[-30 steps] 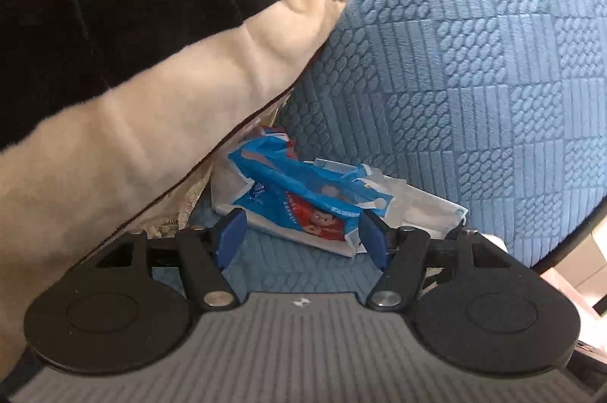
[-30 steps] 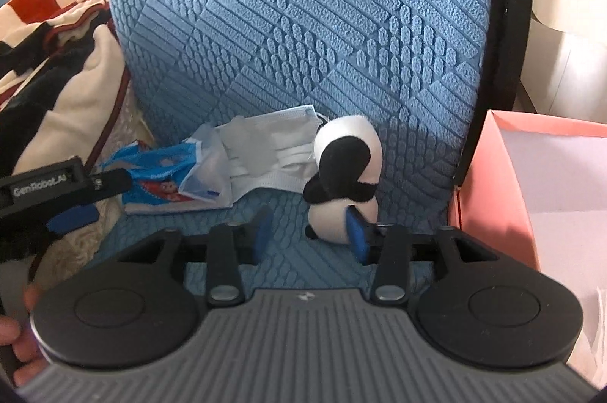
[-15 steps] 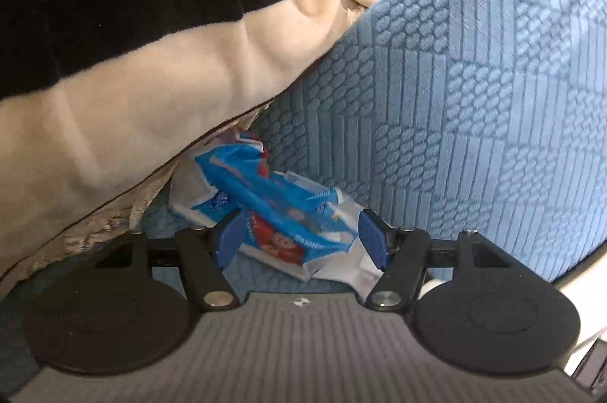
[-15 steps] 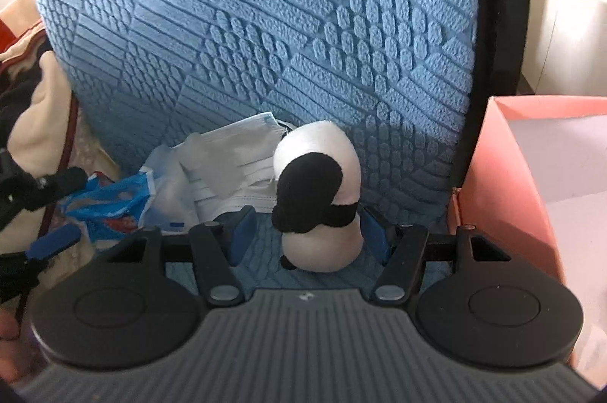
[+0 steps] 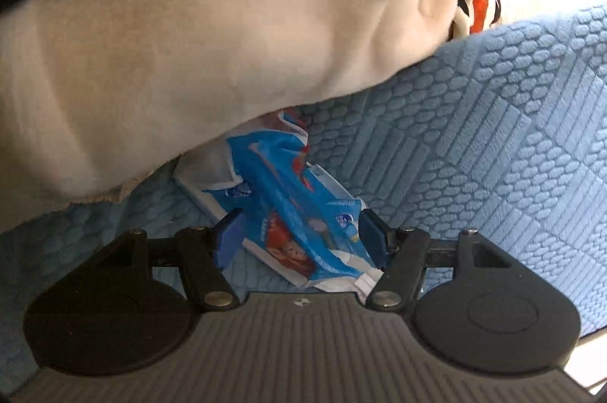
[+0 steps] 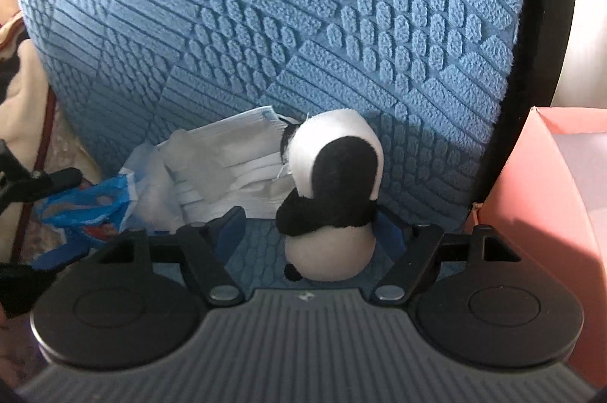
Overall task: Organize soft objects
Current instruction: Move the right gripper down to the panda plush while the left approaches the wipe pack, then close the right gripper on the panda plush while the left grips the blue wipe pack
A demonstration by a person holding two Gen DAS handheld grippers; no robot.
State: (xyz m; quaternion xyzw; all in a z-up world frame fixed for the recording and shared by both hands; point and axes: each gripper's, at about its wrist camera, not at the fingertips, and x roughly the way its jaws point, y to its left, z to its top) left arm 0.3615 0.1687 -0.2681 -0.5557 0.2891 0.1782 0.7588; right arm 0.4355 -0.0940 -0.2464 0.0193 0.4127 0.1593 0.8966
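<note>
Right tool (image 6: 309, 226) jaws just opening, straddling the panda (image 6: 334, 198) on the blue cushion (image 6: 341, 24), no grip. Left tool (image 5: 296, 232) open around the wipes pack (image 5: 299, 209), under the blanket (image 5: 189, 61).

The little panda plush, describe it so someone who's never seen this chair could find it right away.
Start at the blue textured cushion covering the chair, with a pink box to its right. At the cushion's foot, right of the crumpled face masks, stands the panda plush between the open right gripper fingers. It is the only rounded black-and-white toy there.
</note>
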